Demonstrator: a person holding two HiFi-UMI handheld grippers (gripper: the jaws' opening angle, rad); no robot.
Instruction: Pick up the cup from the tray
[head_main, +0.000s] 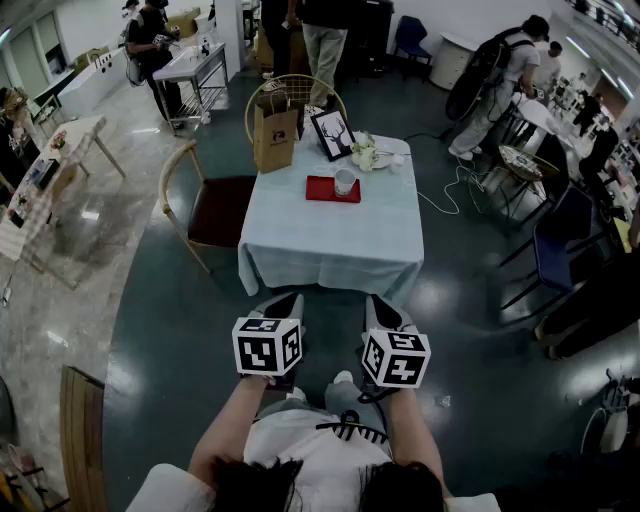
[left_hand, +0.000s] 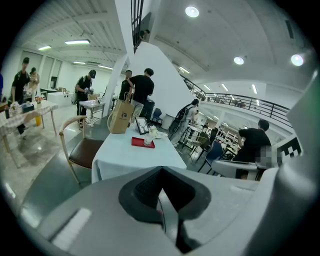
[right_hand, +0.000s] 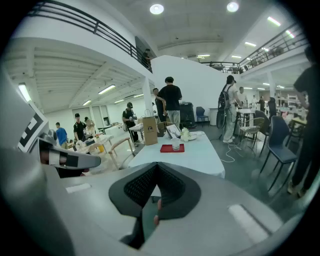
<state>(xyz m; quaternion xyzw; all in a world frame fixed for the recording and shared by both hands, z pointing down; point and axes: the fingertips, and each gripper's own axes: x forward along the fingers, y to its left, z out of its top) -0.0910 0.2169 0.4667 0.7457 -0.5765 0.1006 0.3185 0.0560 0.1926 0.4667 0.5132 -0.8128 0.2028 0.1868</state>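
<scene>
The cup (head_main: 345, 181) is seen upright on the red tray (head_main: 320, 190), at the far end of the table (head_main: 330, 245). The left gripper (head_main: 283, 304) and right gripper (head_main: 384, 311) are held closed and empty, short of it (approach judged unstarted).

Open floor (head_main: 330, 325) up to table (head_main: 330, 250) at 12 o'clock, nothing between. Near half of table bare: free approach over front edge. Red tray (head_main: 322, 189) on far half, cup (head_main: 345, 181) at its right end. Behind tray: paper bag (head_main: 275, 135) at 11 o'clock, framed deer picture (head_main: 331, 133) at 12, flowers (head_main: 364, 152) at 1, near cup. Wooden chair (head_main: 210, 205) blocks table's 9 o'clock side. 3 o'clock side open, cable (head_main: 445, 195) on floor.
</scene>
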